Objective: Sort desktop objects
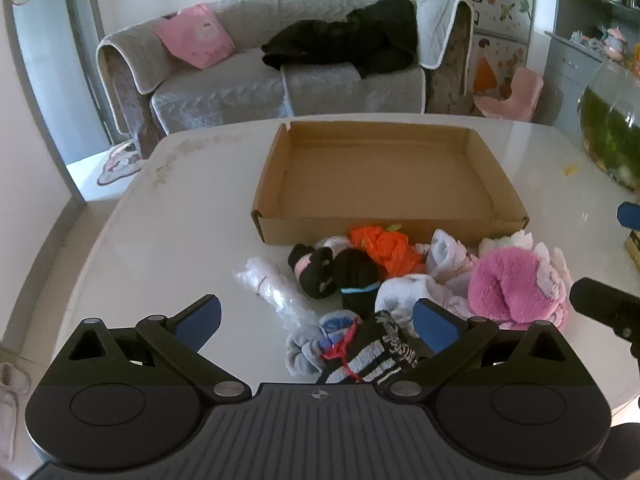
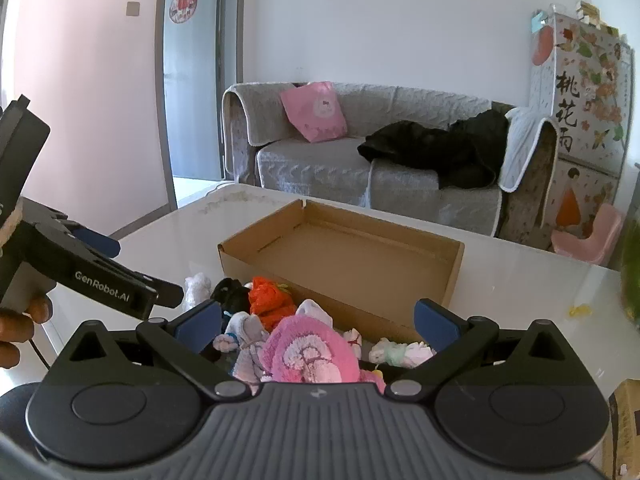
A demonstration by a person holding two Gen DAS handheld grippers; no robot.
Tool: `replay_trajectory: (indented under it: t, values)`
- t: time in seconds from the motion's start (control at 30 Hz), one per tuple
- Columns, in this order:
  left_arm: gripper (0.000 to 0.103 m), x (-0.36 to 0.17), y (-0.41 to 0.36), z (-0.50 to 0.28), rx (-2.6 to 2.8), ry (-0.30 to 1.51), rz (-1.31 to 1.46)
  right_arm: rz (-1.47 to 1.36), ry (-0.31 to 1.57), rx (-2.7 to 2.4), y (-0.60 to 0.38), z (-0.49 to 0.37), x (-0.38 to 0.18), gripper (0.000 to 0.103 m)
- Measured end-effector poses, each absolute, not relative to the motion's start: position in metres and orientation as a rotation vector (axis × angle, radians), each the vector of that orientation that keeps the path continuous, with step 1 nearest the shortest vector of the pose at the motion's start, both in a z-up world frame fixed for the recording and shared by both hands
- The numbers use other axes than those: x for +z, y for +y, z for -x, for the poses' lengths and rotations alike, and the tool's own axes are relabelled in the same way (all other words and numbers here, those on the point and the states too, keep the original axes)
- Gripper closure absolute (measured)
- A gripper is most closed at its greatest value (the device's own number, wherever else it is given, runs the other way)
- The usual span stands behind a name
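A shallow cardboard box point(image 1: 276, 168) point(image 2: 452, 276) with nothing in it lies on the white table. In front of it is a heap of socks and soft items: a pink fluffy piece point(image 1: 516, 288) point(image 2: 308, 352), an orange bag point(image 1: 388, 248) point(image 2: 268, 300), black socks point(image 1: 340, 268), white socks point(image 1: 404, 292), a striped sock point(image 1: 376, 356), a clear plastic bag point(image 1: 272, 288). My left gripper point(image 1: 318, 322) hovers open above the near side of the heap. My right gripper point(image 2: 318, 326) stands open over the pink piece, touching nothing.
A glass fish bowl point(image 1: 612, 128) stands at the table's right edge. A grey sofa point(image 1: 248, 80) with a pink cushion and black clothing is behind the table. The left gripper body and a hand point(image 2: 24, 320) show at the left of the right wrist view.
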State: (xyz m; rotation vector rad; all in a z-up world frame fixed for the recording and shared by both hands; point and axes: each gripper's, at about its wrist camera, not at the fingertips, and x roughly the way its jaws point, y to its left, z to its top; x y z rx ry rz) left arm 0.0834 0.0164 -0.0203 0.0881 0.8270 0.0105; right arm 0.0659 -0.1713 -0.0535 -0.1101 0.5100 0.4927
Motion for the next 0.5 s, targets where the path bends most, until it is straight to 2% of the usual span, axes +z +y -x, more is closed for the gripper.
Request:
replay_trajectory:
  t: [0.5]
  values:
    - [0.000, -0.061, 0.026, -0.090, -0.025, 0.871, -0.134, 0.109, 0.550, 0.518, -0.171, -0.072, -0.073, 0.000]
